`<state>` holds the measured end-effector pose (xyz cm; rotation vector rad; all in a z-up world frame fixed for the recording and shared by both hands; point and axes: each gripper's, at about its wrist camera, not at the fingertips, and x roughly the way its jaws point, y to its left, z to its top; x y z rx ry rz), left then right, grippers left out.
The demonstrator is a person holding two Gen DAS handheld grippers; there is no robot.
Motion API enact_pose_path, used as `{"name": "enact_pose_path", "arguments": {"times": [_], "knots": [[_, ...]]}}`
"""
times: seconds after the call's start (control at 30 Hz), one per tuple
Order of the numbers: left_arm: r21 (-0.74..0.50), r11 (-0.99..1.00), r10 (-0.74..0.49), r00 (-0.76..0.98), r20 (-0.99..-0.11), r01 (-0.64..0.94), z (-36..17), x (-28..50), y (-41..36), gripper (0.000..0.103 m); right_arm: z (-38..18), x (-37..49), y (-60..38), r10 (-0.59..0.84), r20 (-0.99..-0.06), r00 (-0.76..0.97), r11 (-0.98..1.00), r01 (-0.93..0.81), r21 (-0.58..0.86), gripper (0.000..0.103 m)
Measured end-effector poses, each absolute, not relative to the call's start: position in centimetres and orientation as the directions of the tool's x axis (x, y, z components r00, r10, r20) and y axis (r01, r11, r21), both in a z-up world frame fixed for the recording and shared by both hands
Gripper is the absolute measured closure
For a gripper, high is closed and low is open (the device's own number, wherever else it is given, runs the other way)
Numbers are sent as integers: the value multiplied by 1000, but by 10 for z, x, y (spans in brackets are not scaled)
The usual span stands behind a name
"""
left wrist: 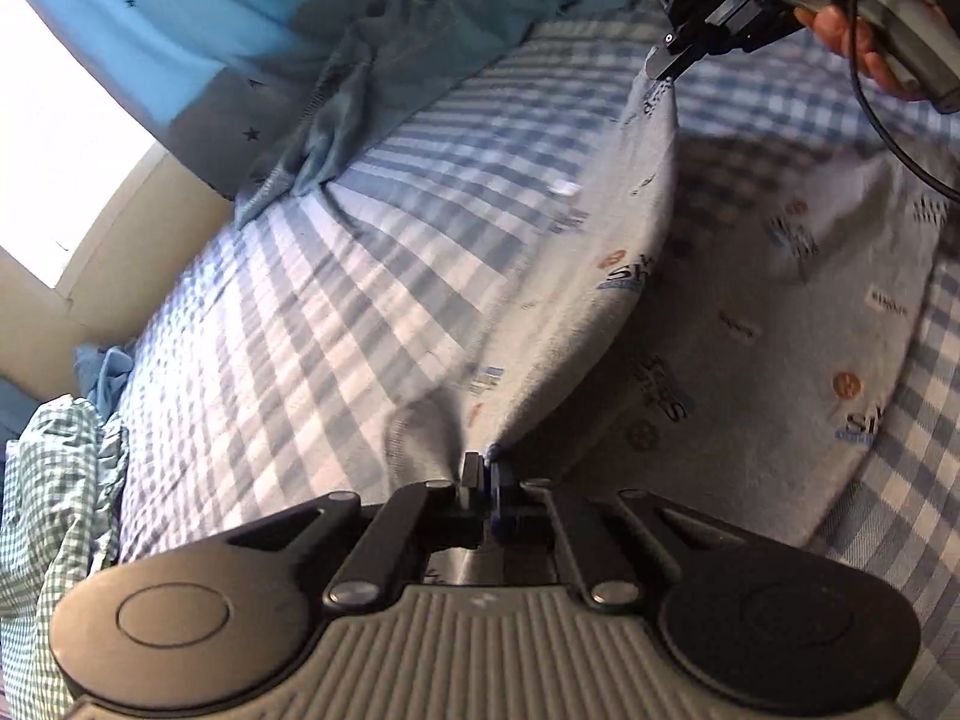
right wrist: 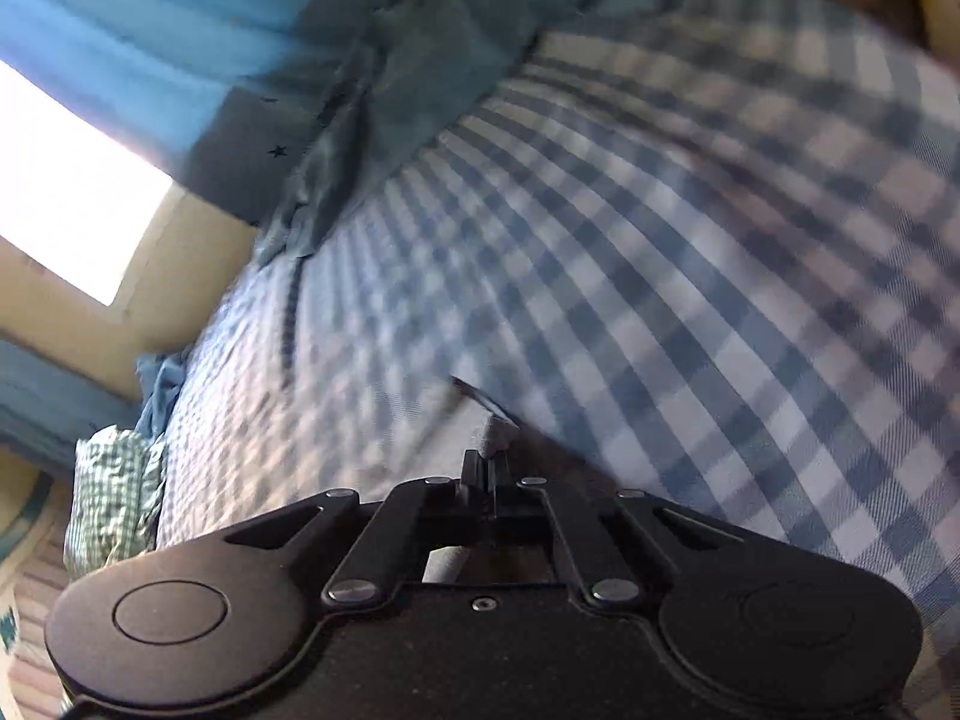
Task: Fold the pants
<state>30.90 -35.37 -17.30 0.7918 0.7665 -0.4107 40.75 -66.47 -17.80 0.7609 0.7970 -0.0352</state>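
A bed [left wrist: 336, 276] covered in a blue-and-white checked sheet fills both views, with a rumpled teal-grey garment [left wrist: 336, 102] lying at its far left edge below a blue curtain [left wrist: 198, 18] printed with small dark stars, and a bright window [left wrist: 60, 138] further left. A green-and-white gingham cloth [left wrist: 54, 510] is bunched at the near left corner of the bed, and a scrap of light blue fabric [left wrist: 102, 372] sits just beyond it. The pants [left wrist: 600, 300], pale grey with small printed motifs, are lifted off the sheet and stretched into a taut fold between the two tools, the rest of the cloth sagging onto the bed at the right. The print includes round orange badges and dark lettering that begins "SK", though the remainder is too blurred to read. The left tool [left wrist: 485, 468] is pinched fully together on an edge of the pants at the near end. The right tool [left wrist: 663, 63], held in a hand [left wrist: 852, 18] with a black cable [left wrist: 882, 120] trailing beside it, grips the far end of the same fold; in its own view the right tool [right wrist: 487, 462] is closed tight on a small nub of grey fabric, the background smeared by blur.
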Motion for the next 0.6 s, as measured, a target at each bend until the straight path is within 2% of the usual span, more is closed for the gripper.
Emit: {"name": "enact_pose_path", "arguments": {"times": [0.17,0.27,0.37,0.5,0.6], "knots": [[472,637,-129,688,-714,609,-145,290,-346,102,-97,390,-656,248,-585,772,836,134,532,103],[477,593,-159,675,-721,649,-152,274,-348,102,-73,359,-658,226,-576,785,865,111,489,103],[476,547,-161,645,-747,689,-175,258,-353,102,-87,318,-659,184,-620,763,889,140,436,103],[483,477,-134,604,-786,734,-208,241,-359,102,-149,273,-664,133,-750,648,874,281,397,103],[479,477,-119,595,-795,737,-216,239,-362,102,-178,251,-664,116,-798,591,850,357,388,103]]}}
